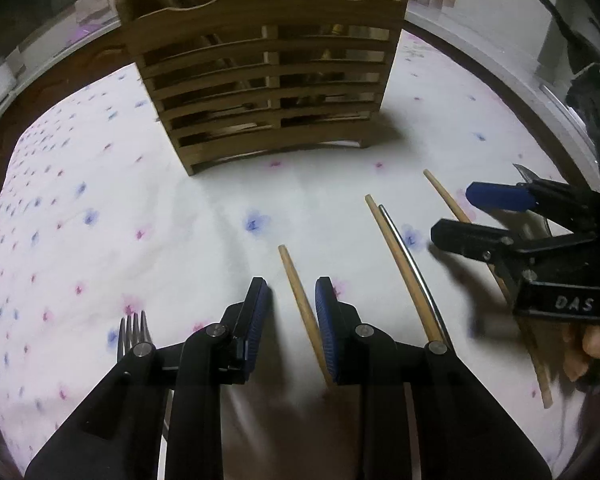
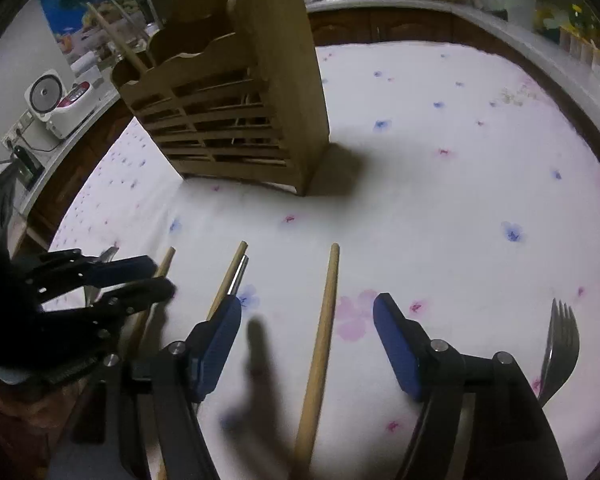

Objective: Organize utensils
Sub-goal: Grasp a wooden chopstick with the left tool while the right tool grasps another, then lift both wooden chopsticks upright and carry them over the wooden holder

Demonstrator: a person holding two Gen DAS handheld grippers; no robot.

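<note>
A slatted wooden utensil holder (image 1: 266, 84) stands on the flowered cloth; it also shows in the right wrist view (image 2: 236, 120). Loose wooden chopsticks and a thin metal one lie in front of it. My left gripper (image 1: 292, 292) is open low over the cloth, with a wooden chopstick (image 1: 300, 300) between its fingers, close to the right pad. My right gripper (image 2: 306, 312) is open with a wooden chopstick (image 2: 324, 328) lying between its fingers, untouched. A wood and metal pair (image 1: 404, 264) lies between the two grippers. A fork (image 1: 134, 334) lies at the left.
The other gripper (image 1: 512, 220) shows at the right of the left wrist view, over another chopstick (image 1: 446, 196). A fork (image 2: 560, 348) lies at the right of the right wrist view. A white rice cooker (image 2: 56, 104) stands on the counter beyond the table.
</note>
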